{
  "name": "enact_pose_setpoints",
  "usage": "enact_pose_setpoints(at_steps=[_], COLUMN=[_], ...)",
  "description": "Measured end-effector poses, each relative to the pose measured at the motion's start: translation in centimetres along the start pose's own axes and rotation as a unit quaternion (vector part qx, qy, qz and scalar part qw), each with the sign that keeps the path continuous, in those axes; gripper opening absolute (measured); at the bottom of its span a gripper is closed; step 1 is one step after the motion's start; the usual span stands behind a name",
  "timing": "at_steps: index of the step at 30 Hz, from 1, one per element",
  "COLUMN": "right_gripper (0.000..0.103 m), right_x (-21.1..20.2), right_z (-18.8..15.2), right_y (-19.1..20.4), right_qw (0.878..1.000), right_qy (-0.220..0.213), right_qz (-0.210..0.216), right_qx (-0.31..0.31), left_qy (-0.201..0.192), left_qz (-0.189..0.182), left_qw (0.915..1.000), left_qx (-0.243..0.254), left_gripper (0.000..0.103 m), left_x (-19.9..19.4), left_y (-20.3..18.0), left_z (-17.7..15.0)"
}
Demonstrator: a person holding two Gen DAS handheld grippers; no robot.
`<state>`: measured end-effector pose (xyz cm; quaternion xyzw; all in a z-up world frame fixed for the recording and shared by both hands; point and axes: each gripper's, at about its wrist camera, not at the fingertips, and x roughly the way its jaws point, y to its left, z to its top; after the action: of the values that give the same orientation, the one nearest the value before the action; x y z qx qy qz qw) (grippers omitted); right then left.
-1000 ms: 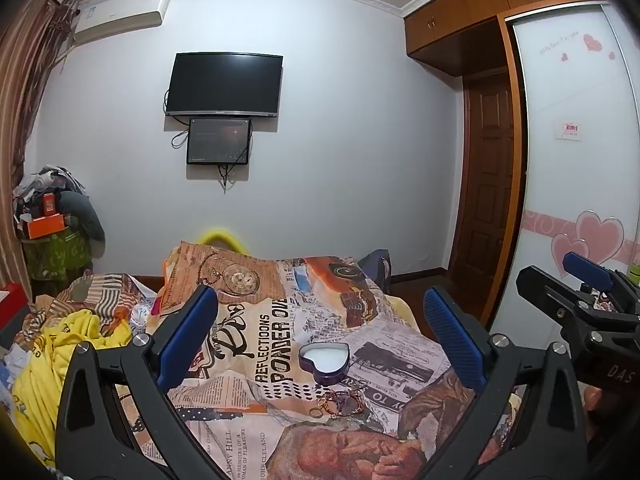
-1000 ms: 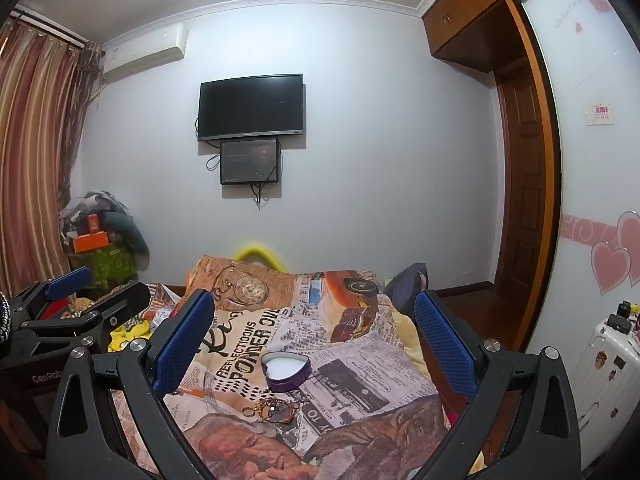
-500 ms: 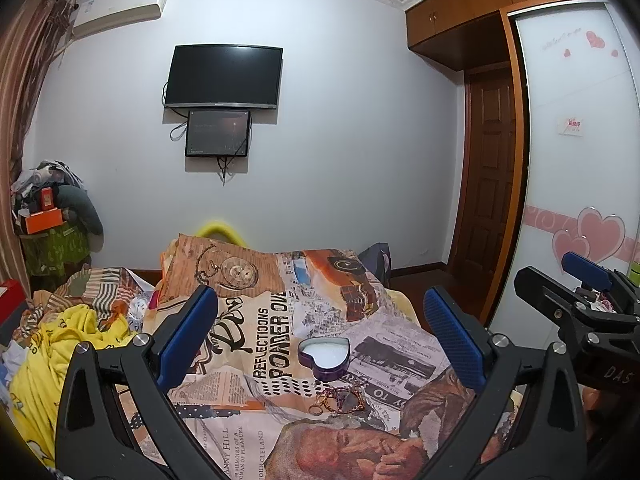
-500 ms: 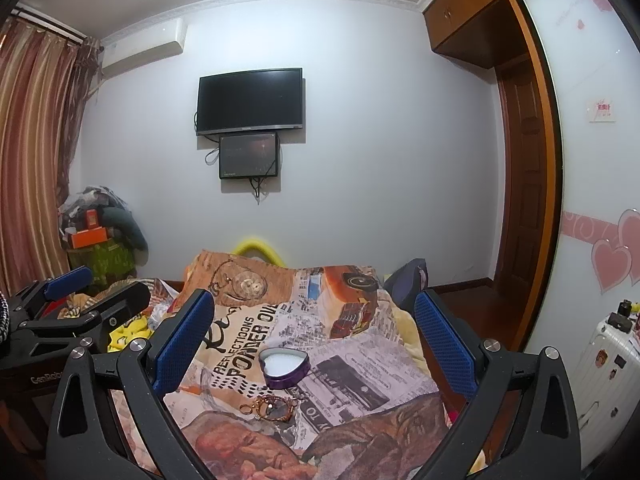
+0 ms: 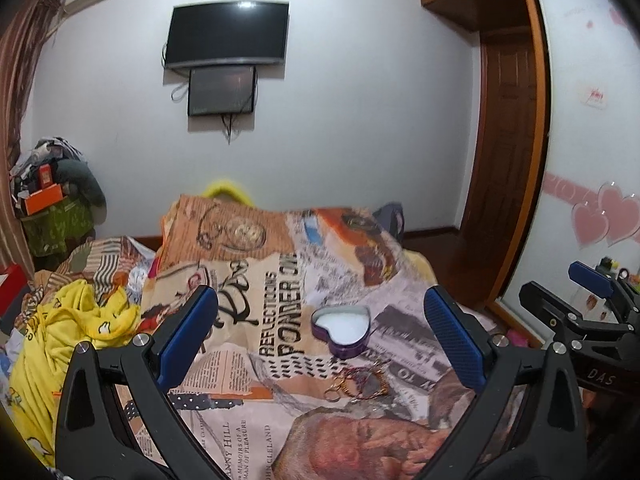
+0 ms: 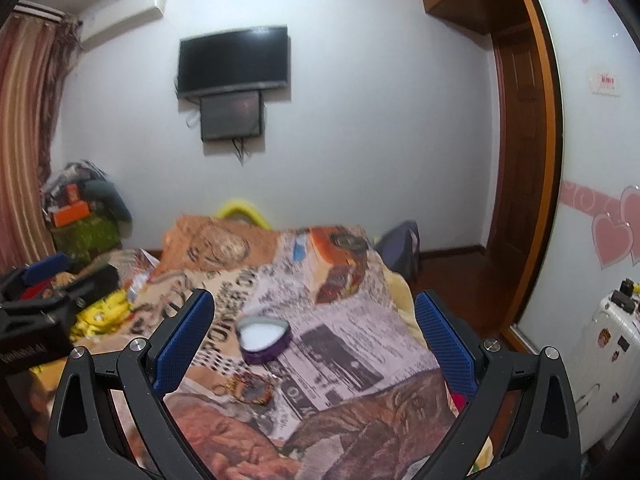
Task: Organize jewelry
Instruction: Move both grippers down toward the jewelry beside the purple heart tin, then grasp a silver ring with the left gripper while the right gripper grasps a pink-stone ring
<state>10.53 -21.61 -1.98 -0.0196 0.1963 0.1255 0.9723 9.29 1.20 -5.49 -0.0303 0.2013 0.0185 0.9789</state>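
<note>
We have dipped closer to the bed (image 5: 280, 432); both tongs (image 5: 320, 338) (image 6: 314, 342) spread, empty. The jewelry (image 5: 358, 382) looks light, tangly — we'd pinch a ring, beside the tin (image 5: 341, 330).

Wall television (image 5: 227, 34) above newsprint bedspread (image 5: 280, 280), yellow garment (image 5: 72, 328).

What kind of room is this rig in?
Most likely a bedroom: a bed under a newspaper-print quilt, a sliding wardrobe door with pink hearts, and a black wall-mounted TV.
</note>
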Motion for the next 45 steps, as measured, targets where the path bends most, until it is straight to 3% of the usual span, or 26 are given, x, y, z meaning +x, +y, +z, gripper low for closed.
enact_pose_setpoints(at_steps=[7, 17, 28, 31, 35, 39, 45], right_gripper=[0.1, 0.1, 0.099, 0.09, 0.08, 0.059, 0.041], right_x=[4.7, 10.5, 15.1, 16.0, 17.4, 19.0, 20.7], right_z=[-1.7, -5.0, -6.6, -6.7, -6.9, -7.3, -8.4], right_y=[-1.0, -1.0, -0.3, 0.2, 1.4, 2.3, 3.2], right_qw=[0.997, 0.987, 0.977, 0.972, 0.968, 0.96, 0.947], right_qy=[0.075, 0.158, 0.208, 0.22, 0.226, 0.248, 0.281], right_qz=[-0.013, 0.012, 0.043, 0.065, 0.09, 0.113, 0.137], right_qx=[-0.003, -0.021, -0.035, -0.044, -0.057, -0.062, -0.069], left_qy=[0.073, 0.174, 0.242, 0.255, 0.265, 0.264, 0.265], left_qz=[0.001, -0.05, 0.004, 0.016, 0.013, -0.004, -0.026], left_qw=[0.9973, 0.9834, 0.9701, 0.9669, 0.9641, 0.9646, 0.964], left_qx=[0.011, 0.012, 0.009, 0.0, -0.009, -0.003, 0.008], left_gripper=[0.103, 0.103, 0.103, 0.102, 0.087, 0.077, 0.064], left_x=[5.8, 12.2, 16.7, 17.5, 17.9, 17.7, 17.5], left_y=[0.8, 1.9, 4.0, 4.8, 5.4, 5.1, 4.0], left_z=[-1.5, -4.4, -7.9, -8.5, -8.8, -8.7, -8.7])
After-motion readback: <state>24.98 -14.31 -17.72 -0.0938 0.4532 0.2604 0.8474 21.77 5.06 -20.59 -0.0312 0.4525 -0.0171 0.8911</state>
